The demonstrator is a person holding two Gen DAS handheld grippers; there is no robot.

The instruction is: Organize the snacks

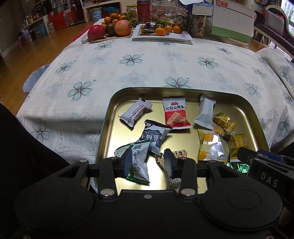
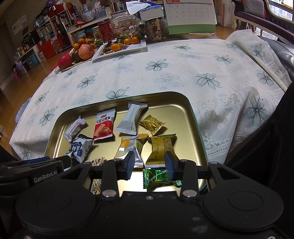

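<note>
A gold tin tray point(image 1: 165, 90) on the flowered tablecloth holds several wrapped snacks. My left gripper point(image 1: 148, 162) hovers open over its near left part. A green-and-white packet point(image 1: 139, 161) lies by its left pad, clear of the right pad. Beyond it are a blue-and-white packet point(image 1: 154, 137) and a red hawthorn packet point(image 1: 176, 114). My right gripper point(image 2: 150, 164) stands open over the tray's point(image 2: 128, 96) near right part. A green foil candy point(image 2: 158, 179) lies under it, and a gold-olive packet point(image 2: 161, 149) and a yellow-silver packet point(image 2: 128, 149) lie just ahead.
At the table's far edge stand a board of apples and tangerines point(image 1: 112, 29), a white plate with tangerines point(image 1: 161, 35), jars point(image 1: 144, 11) and a desk calendar point(image 1: 233, 20). Bare tablecloth point(image 1: 147, 62) lies between them and the tray. Wooden floor shows to the left.
</note>
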